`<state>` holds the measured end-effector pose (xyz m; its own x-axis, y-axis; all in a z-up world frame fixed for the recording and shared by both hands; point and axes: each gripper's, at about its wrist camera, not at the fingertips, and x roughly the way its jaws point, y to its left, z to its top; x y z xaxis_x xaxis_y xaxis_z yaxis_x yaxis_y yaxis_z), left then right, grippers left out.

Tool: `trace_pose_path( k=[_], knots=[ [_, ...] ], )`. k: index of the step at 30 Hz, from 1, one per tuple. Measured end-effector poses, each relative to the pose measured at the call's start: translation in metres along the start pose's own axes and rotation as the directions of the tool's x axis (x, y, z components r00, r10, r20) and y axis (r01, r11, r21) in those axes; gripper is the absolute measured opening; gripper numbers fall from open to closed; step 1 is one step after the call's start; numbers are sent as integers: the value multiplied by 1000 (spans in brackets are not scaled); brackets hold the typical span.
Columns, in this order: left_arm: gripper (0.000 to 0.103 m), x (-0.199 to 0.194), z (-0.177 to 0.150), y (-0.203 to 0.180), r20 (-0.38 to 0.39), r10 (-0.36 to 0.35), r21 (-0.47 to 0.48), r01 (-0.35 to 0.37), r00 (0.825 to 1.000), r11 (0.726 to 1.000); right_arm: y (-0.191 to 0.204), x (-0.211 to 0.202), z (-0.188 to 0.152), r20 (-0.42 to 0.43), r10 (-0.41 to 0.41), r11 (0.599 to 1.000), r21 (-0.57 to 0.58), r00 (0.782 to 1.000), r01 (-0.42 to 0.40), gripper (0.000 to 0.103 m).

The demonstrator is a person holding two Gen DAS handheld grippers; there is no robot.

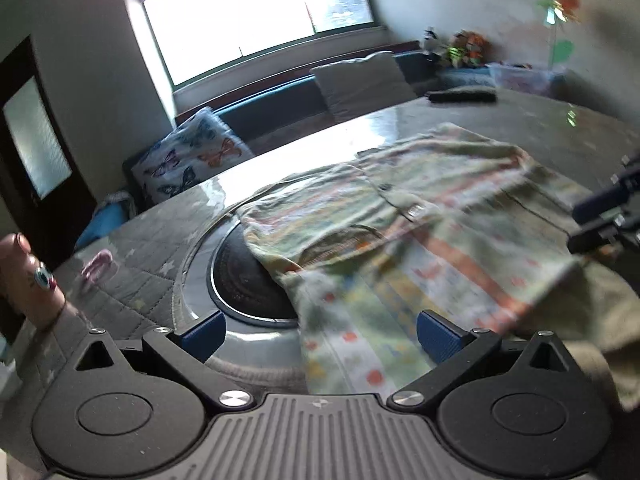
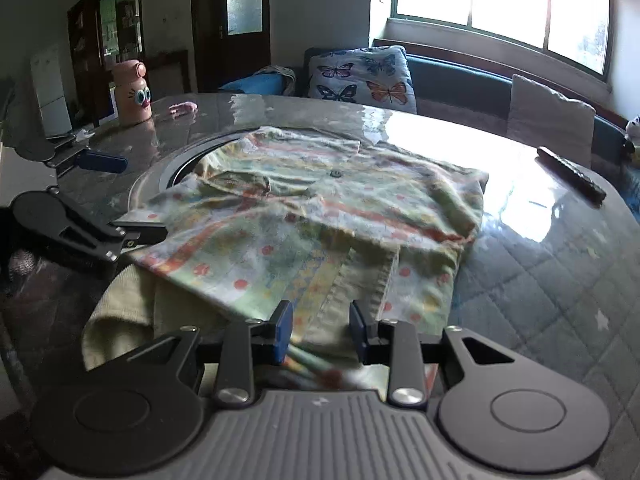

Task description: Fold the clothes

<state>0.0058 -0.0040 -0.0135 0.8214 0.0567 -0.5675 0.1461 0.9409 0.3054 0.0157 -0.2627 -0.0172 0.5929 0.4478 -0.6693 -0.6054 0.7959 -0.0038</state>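
Note:
A pale green patterned garment (image 1: 400,216) lies partly folded on a round glass-topped table (image 1: 280,148). It also shows in the right wrist view (image 2: 320,216). My left gripper (image 1: 320,332) is open wide, its blue pads on either side of the garment's near edge, holding nothing. It also shows in the right wrist view (image 2: 120,200), at the garment's left edge. My right gripper (image 2: 320,328) is partly open around the garment's near hem, not clamped on it. It appears at the right edge of the left wrist view (image 1: 600,220).
A round black insert (image 1: 248,280) sits in the table's middle, half covered by the garment. A dark remote (image 2: 572,176) lies at the far right. A pink bottle with cartoon eyes (image 2: 134,94) and a small pink item (image 2: 182,108) stand at the far left. A bench with cushions (image 2: 360,74) runs behind.

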Motion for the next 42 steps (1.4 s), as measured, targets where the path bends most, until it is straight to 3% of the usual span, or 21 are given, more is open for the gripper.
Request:
trace_pose_path(
  k=[5,8,14,17,21,23,25,28,31,37,40,42],
  knots=[
    [103,-19,-9,-7,31,7,57,-9,999,998,2,-10,-2,11,0,1000,-1,1000,0,31],
    [103,-35,-15,-11,57,-14,110,7,998,994,2,-21,-3,21,-4,1000,-18,1000,4,37],
    [101,-62,-32,-36,109,-93,271,60,990,961,3,-37,-13,8,-24,998,-55,1000,24,42],
    [93,-68,-38,-57,142,-154,359,94,978,928,5,-42,-20,-5,-29,996,-80,1000,29,46],
    [72,-65,-40,-78,167,-242,428,151,956,891,9,-49,-30,-21,-27,993,-120,999,24,49],
    [59,-62,-35,-80,166,-276,416,186,947,890,12,-51,-34,-29,-26,990,-142,999,21,49],
    [35,-59,-29,-80,169,-300,394,215,939,894,16,-51,-37,-27,-22,985,-172,999,17,50],
    [17,-53,-13,-72,170,-317,326,250,933,912,23,-50,-39,-9,-12,977,-212,1000,10,56],
    [11,-47,2,-62,181,-314,258,263,932,930,31,-45,-35,28,2,969,-247,1000,5,57],
    [10,-39,26,-41,190,-334,140,311,923,940,42,-25,-20,82,35,959,-282,996,-11,56],
    [11,-38,28,-33,190,-338,114,321,922,940,45,-12,-11,81,65,960,-278,995,-40,44],
    [15,-40,26,-28,182,-338,106,324,923,940,43,-8,-5,72,77,965,-256,994,-56,27]
  ],
)
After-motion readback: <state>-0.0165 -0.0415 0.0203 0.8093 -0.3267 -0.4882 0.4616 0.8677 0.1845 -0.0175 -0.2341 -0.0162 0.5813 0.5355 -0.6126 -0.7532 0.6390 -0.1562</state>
